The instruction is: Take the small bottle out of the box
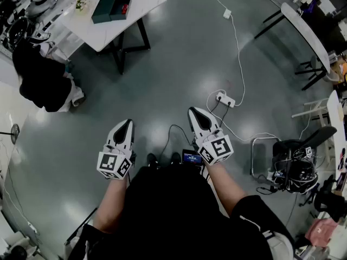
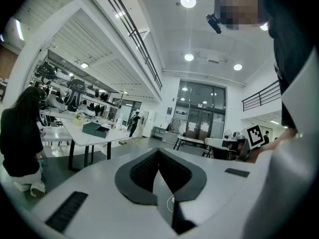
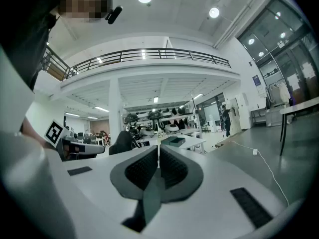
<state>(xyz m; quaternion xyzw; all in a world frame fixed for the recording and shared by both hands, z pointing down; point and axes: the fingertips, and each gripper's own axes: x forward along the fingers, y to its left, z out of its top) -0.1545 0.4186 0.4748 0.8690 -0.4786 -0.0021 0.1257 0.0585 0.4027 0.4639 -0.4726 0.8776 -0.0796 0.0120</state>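
Note:
A dark green box [image 1: 111, 8] lies open on the white table [image 1: 135, 15] at the far upper left, with something red [image 1: 124, 7] in its right half. No small bottle can be made out at this distance. My left gripper [image 1: 127, 123] and right gripper [image 1: 194, 112] are held side by side close to the body, far from the table, pointing forward over the floor. Both are shut with nothing between the jaws. The left gripper view shows its jaws [image 2: 158, 151] together and the box [image 2: 95, 129] on the table far off to the left. The right gripper view shows shut jaws [image 3: 159, 148] with the box [image 3: 174, 141] straight ahead.
A person in black [image 1: 40, 77] sits beside the table at the left. A power strip [image 1: 225, 98] and white cable [image 1: 237, 47] lie on the grey floor ahead. A black chair with cables [image 1: 295, 164] and long tables [image 1: 303, 28] stand at the right.

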